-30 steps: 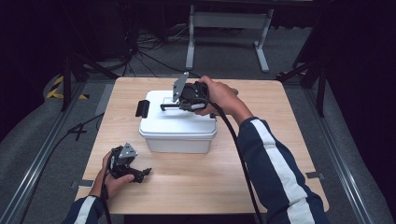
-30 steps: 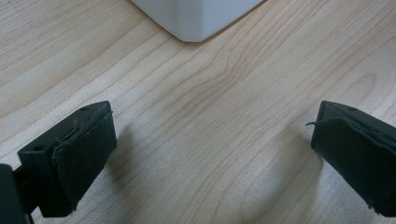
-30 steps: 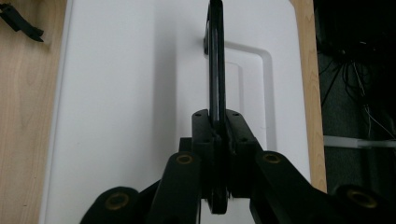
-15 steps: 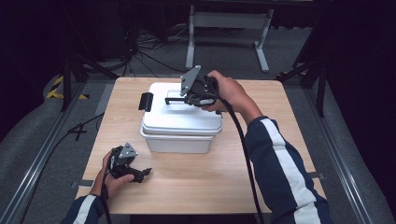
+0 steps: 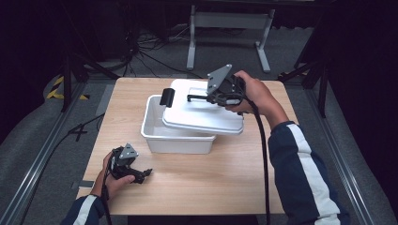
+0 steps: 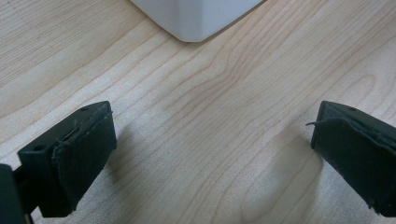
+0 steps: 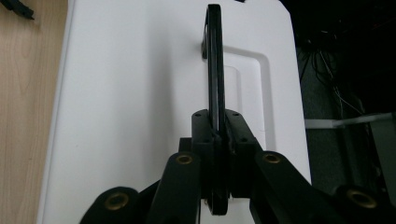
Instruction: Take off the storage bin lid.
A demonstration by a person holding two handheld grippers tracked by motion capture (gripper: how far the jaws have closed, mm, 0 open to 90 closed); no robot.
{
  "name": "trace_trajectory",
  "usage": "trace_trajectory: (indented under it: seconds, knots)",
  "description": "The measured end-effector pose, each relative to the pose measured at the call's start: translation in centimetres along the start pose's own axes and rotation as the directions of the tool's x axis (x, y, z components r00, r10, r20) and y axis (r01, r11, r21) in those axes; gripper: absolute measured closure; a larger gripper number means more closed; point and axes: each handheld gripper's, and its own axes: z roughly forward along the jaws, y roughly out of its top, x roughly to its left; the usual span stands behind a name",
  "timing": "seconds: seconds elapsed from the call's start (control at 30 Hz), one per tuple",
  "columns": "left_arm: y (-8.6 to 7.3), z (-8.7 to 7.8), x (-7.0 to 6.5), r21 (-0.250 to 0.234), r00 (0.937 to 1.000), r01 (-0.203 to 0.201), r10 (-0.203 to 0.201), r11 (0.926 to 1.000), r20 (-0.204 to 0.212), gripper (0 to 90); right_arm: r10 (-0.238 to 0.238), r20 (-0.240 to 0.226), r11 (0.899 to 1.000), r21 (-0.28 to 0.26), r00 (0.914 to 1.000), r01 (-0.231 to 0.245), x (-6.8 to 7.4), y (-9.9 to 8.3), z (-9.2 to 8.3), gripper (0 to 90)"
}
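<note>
Your right gripper (image 7: 215, 140) is pinching the thin black handle (image 7: 214, 60) of the white lid (image 5: 202, 112), jaws pressed tight on either side of that narrow bar. In the high view you're holding the lid tilted above the white bin (image 5: 162, 133), its near edge hanging over the bin's right side while the bin's left part is lying open. A black latch (image 5: 166, 97) is sticking out at the lid's far left end.

Your left gripper (image 6: 210, 154) is resting low on the desk (image 5: 225, 173), jaws spread wide with nothing between them, just bare wood and a corner of the bin ahead.

Here's what I'm watching, as a judgement: you're gripping a slim handle at one spot, so the lid could be swinging or pivoting in the jaws if you tilt further. Its low edge is sitting close to the bin's rim and could catch it, dragging the bin across the desk, since nothing is bracing it.
</note>
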Motion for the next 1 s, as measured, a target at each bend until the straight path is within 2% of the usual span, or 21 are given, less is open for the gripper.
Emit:
trace_trajectory:
  seconds: [0.17, 0.23, 0.3, 0.4, 0.57, 0.7, 0.8, 1.0]
  knots:
    - [0.0, 0.0, 0.0, -0.002, 1.0, -0.002, 0.002, 1.0, -0.003, 0.4, 0.026, 0.018, 0.999, 0.03, 0.9995, -0.026, 0.3, -2.4, -1.1, 84.7]
    - [0.0, 0.0, -0.1, -0.001, 1.0, 0.005, -0.005, 1.0, -0.002, 0.5, 0.028, 0.024, 0.999, 0.021, 0.9993, -0.029, 0.2, -3.1, -1.6, 84.7]
    - [0.0, 0.0, -0.1, -0.002, 1.0, 0.002, -0.003, 1.0, -0.003, 0.6, 0.051, 0.025, 0.999, 0.016, 0.9984, -0.052, 0.1, -4.0, -2.4, 84.6]
    - [0.0, 0.0, -0.1, -0.007, 1.0, 0.004, -0.004, 1.0, -0.006, 0.6, 0.064, 0.036, 0.998, 0.018, 0.9973, -0.065, 0.1, -4.6, -2.9, 84.7]
    - [-0.1, 0.0, -0.1, -0.007, 1.0, 0.005, -0.005, 1.0, -0.008, 0.6, 0.091, 0.048, 0.995, 0.023, 0.9947, -0.092, 0.2, -6.8, -4.2, 84.6]
    - [-0.1, 0.0, -0.1, -0.008, 0.9999, 0.004, -0.005, 1.0, -0.009, 0.6, 0.111, 0.057, 0.993, 0.026, 0.9922, -0.112, 0.4, -8.1, -4.9, 84.6]
    - [-0.1, 0.0, -0.1, -0.008, 0.9999, 0.004, -0.004, 1.0, -0.009, 0.6, 0.108, 0.054, 0.994, 0.014, 0.9927, -0.109, 0.4, -8.9, -5.2, 84.6]
    - [-0.1, 0.0, -0.1, -0.008, 0.9999, 0.004, -0.004, 1.0, -0.01, 0.6, 0.124, 0.063, 0.992, 0.029, 0.9903, -0.126, 0.6, -10.3, -5.7, 84.5]
